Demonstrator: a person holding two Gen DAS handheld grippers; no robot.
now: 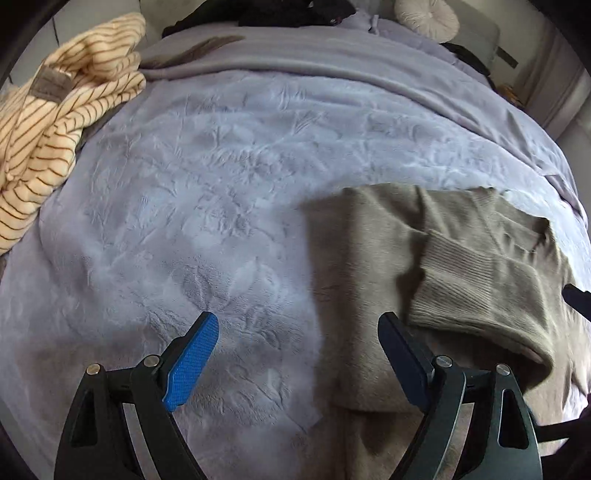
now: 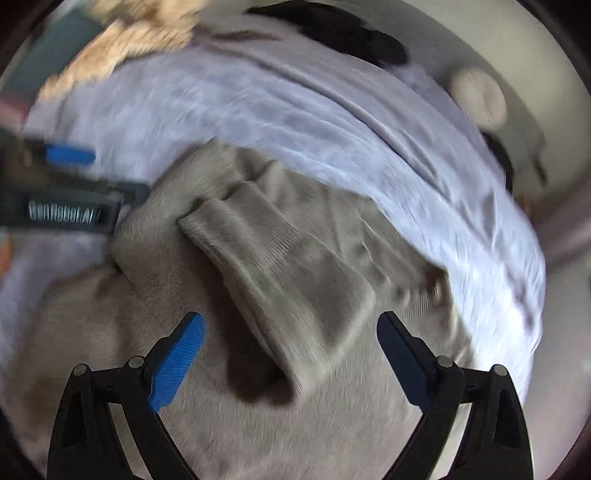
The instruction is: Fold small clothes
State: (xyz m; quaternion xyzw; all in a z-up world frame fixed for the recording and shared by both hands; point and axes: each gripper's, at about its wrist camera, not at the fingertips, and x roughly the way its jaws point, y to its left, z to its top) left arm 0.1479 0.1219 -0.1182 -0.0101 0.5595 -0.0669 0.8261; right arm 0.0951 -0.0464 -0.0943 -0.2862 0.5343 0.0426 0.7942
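One taupe knit sweater [image 1: 373, 266] lies flat on the bed [image 1: 207, 192], near-right in the left wrist view. Fabric is soft and fuzzy w/ a fine nap. One sleeve [image 1: 476, 295] is folded across the body; its ribbed cuff end points near-left. Sweater's long axis runs roughly near-to-far in that view. In the right wrist view the sleeve [image 2: 284, 273] runs diagonally from far-left to near-right, but the pic is motion-blurred.

Bed cover is a lavender plush blanket w/ an embossed leaf-like pattern; a smoother, paler sheet fold [image 1: 332, 70] sits at the far side.

Left claw [image 1: 299, 354]: jaws wide, nothing between the pads. One blue textured pad is over the blanket, the other at the sweater's edge by the cuff. Right claw [image 2: 291, 354]: jaws wide above sweater & cuff, not gripping.

Others: 1 cream top w/ thin brown stripes [image 1: 62, 122], crumpled far-left; 1 round tufted beige cushion [image 1: 428, 18], far-right; dark clothes [image 1: 280, 14] at the far edge, count unclear.
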